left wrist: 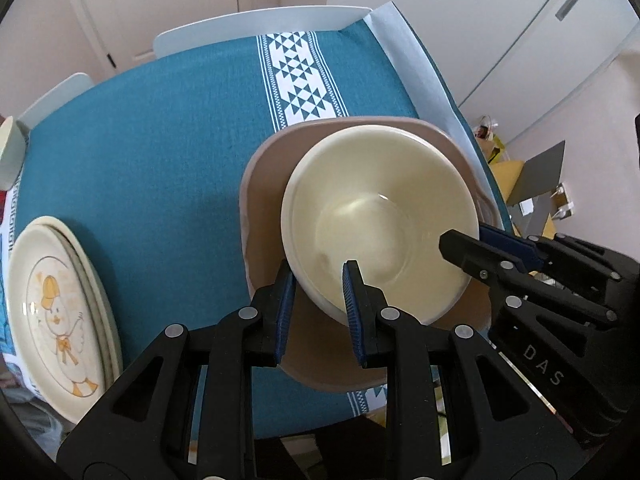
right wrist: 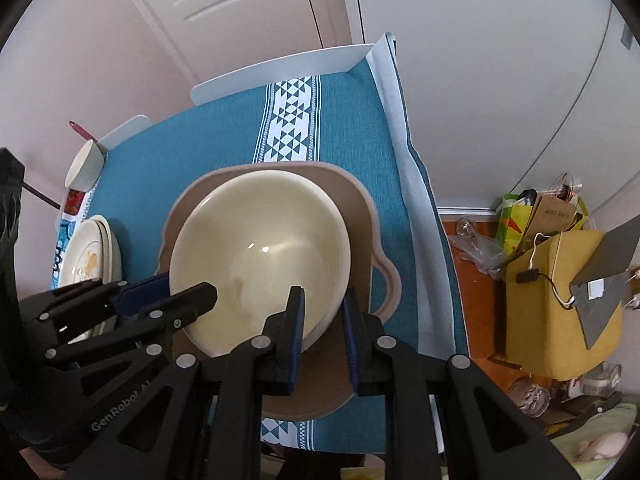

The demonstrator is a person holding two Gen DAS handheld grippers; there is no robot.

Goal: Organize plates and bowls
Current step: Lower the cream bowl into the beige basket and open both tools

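1. Far left of the bench: a small pale cylindrical cup (right wrist: 86,164) stands at the edge of the teal woven tablecloth (left wrist: 160,152), well apart from the other dishes. It is not yet grouped with anything.
2. Left side: a stack of cream round plates (left wrist: 60,312), the top one printed with an orange-capped duck cartoon, lies already nested. This part of the sorting appears done.
3. Centre: a large cream glazed ceramic bowl (left wrist: 380,216) sits on or just above a beige squarish handled tray-plate (left wrist: 264,184); contact underneath cannot be confirmed from either view.
4. Left gripper (left wrist: 318,308): jaws nearly closed, pinching the near-left rim of the bowl, one blue pad inside, one outside.
5. Right gripper (right wrist: 322,332): jaws likewise nearly closed, pinching the near-right rim of the same bowl. Both units point steeply downward.
6. Progress, as a judgement: the bowl is at its place on the tray-plate, and release appears to be the step in hand. Remaining: let go of the rim, then deal with the cup.
7. Legible markings: "DAS" on the right gripper body, seen from the left wrist view; "GenRobot" followed by cut-off letters on the left gripper body, seen from the right wrist view. Print on a brown paper bag (right wrist: 556,210) on the floor at the right is too small to read.
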